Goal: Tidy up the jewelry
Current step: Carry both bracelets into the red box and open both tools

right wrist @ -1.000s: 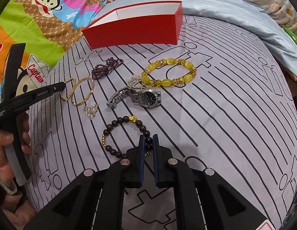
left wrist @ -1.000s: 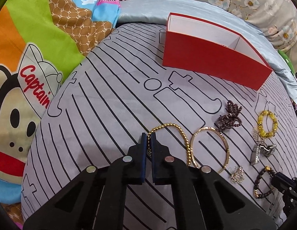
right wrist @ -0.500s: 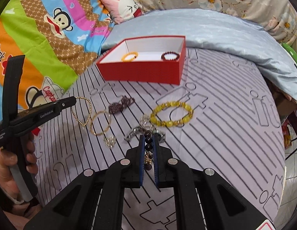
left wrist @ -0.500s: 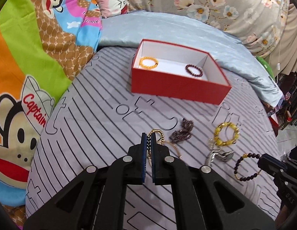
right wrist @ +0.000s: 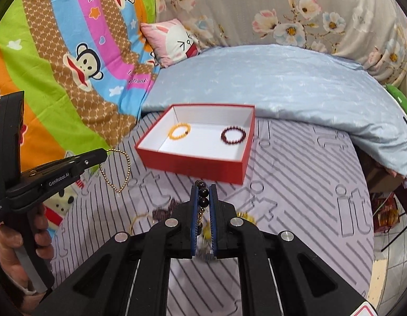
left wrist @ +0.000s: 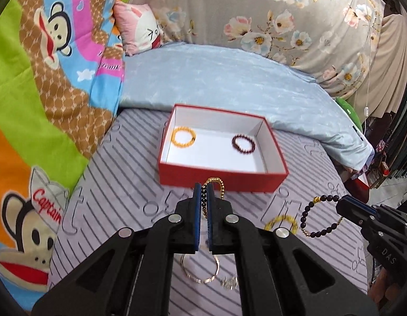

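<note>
Left wrist: left gripper (left wrist: pixel 202 192) nearly closed, pinching gold chain (left wrist: pixel 216 184), lifted just before red box (left wrist: pixel 221 177). Right gripper (left wrist: pixel 344 206) at right edge, clamped on dark bracelet (left wrist: pixel 319 218). Box holding orange bracelet (left wrist: pixel 183 137) and maroon bracelet (left wrist: pixel 243 144).

Right wrist: right gripper (right wrist: pixel 203 197) almost shut on dark beads (right wrist: pixel 203 197), near box front (right wrist: pixel 192 166). Left gripper (right wrist: pixel 103 155) dangling chain (right wrist: pixel 116 171) above sheet (right wrist: pixel 295 184).

Bed (left wrist: pixel 321 163) w/ floral curtain (left wrist: pixel 282 18) behind
</note>
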The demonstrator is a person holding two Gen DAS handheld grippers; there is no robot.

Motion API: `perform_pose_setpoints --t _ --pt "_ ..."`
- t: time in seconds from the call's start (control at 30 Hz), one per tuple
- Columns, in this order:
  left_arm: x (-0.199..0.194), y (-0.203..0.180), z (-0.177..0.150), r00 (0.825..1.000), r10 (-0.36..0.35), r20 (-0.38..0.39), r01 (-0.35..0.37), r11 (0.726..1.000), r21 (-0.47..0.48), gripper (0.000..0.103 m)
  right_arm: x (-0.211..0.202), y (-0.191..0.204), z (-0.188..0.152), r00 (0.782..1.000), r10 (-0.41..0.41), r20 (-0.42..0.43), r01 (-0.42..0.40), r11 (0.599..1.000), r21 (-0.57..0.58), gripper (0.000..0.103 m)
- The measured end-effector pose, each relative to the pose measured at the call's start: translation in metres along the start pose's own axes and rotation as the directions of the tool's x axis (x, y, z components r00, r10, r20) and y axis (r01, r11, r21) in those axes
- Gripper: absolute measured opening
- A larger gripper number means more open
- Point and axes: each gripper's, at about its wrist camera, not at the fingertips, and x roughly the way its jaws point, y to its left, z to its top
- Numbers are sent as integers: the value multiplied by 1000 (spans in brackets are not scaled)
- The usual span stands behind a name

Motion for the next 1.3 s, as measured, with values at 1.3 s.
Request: perform_pose_setpoints --t 1.3 --pt "163 13 67 992 88 -93 -90 996 -10 5 173 -14 75 991 -38 -129 41 999 20 10"
